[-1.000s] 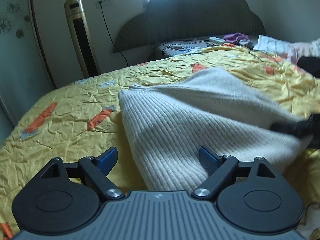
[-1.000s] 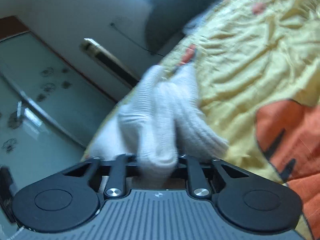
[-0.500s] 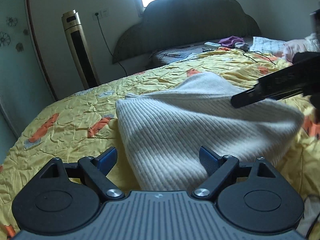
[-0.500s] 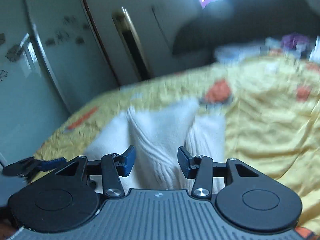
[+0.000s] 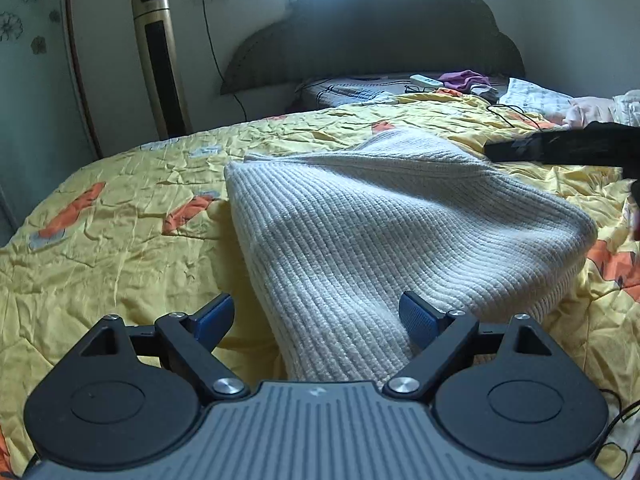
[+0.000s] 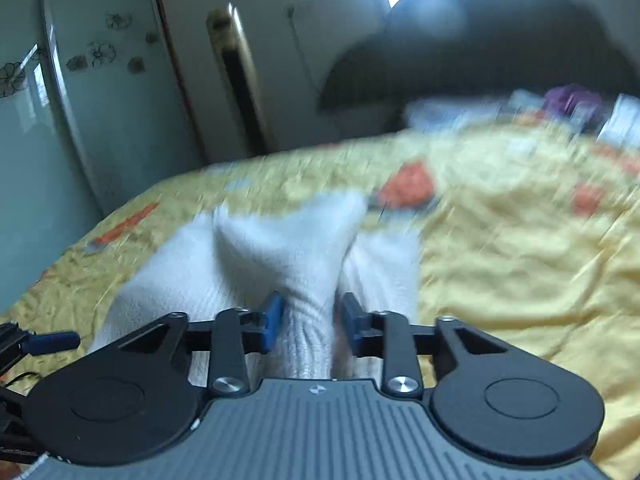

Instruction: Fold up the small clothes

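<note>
Both claws [image 5: 316, 318] [image 6: 308, 322] apart, empty-handed

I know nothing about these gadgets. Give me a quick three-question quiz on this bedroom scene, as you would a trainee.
1. True or false: the left gripper is clamped shut on the white knit sweater.
2. The bedspread under the sweater is mostly: A yellow, B blue, C green.
3. What stands against the wall left of the headboard?
Key: 1 false, its jaws stand wide open; 2 A; 3 a tall gold tower fan.

ribbed matt knit sweater [image 5: 380, 216]; crinkled, faintly shiny bedspread [image 5: 120, 248]
</note>
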Available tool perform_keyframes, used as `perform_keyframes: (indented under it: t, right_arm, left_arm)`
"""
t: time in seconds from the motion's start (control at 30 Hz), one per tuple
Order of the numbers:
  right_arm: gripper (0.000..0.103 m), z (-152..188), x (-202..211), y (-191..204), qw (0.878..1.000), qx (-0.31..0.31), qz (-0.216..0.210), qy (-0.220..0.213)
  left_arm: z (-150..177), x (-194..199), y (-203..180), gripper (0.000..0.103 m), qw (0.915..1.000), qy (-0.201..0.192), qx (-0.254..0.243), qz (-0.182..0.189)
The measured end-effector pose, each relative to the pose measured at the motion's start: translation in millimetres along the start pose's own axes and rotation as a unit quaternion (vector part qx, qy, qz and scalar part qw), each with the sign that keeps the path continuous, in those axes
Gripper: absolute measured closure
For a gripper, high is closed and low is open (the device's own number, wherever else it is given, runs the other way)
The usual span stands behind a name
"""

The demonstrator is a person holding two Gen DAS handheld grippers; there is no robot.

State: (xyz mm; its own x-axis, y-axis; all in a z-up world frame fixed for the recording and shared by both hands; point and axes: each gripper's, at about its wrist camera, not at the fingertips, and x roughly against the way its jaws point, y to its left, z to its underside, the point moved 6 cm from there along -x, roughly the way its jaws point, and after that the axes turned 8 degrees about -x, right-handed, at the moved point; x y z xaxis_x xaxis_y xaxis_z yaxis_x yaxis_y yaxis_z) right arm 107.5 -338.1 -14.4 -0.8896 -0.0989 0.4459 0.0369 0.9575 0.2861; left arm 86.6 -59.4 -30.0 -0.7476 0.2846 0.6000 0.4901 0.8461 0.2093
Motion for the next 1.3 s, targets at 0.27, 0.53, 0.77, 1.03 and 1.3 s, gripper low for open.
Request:
perform_keyframes:
  t: [0.27,0.53,0.77,1.03,1.3]
  right_arm:
    - [0.036,21,20,36,0.992,0.091,-0.076,0.049]
    - [0.000,13,26,25,0.993,0.103,-0.052,0.026]
    - [0.000,7,-24,-36,0.992,0.014,-0.053,0.111]
    - [0.007,15,-73,-52,0.961,-0.104,-0.172,0.189]
    - [0.040,11,-76,-33,0.968,-0.096,-0.166,0.162]
  left_arm:
    - [1,0,-1,0.013,1.0000,0.004,0.008,-0.004]
    - [-16,4,34,0.005,0.9984,-0.035,0.044,0.005]
    - [-2,-58,84,0.004,0.9397,0.029,0.282,0.191]
    - [-2,-101,78,0.005,0.8822,0.042,0.373,0.285]
    - [-33,-72,60,0.048,0.9646,-0.031,0.186,0.185]
